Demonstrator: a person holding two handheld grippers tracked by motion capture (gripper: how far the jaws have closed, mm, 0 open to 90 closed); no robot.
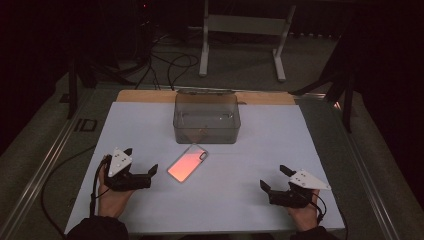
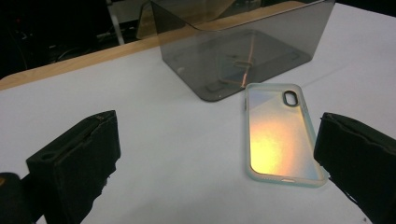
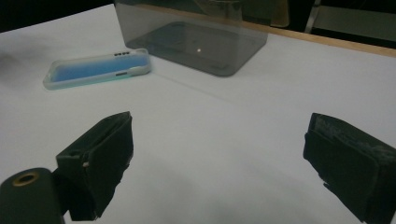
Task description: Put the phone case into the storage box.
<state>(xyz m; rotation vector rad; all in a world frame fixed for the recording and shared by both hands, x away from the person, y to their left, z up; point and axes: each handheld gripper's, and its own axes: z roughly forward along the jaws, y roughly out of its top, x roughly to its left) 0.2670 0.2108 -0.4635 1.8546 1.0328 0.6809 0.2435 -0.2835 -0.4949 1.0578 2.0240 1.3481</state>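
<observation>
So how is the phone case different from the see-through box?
The phone case is flat and thin; the box is tall with upright walls. The phone case glows orange-pink in the high view; the box is smoky grey. The phone case lies slanted on the white sheet; the box sits square to its edges. Both rest on that sheet, close together, and neither is held.

Left hand-held gripper [image 1: 141, 160] and right hand-held gripper [image 1: 273, 178] — both gaping.

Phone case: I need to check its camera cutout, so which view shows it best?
The left gripper view: the phone case lies close, cutout facing up. The high view shows it small; the right gripper view, edge-on.
</observation>
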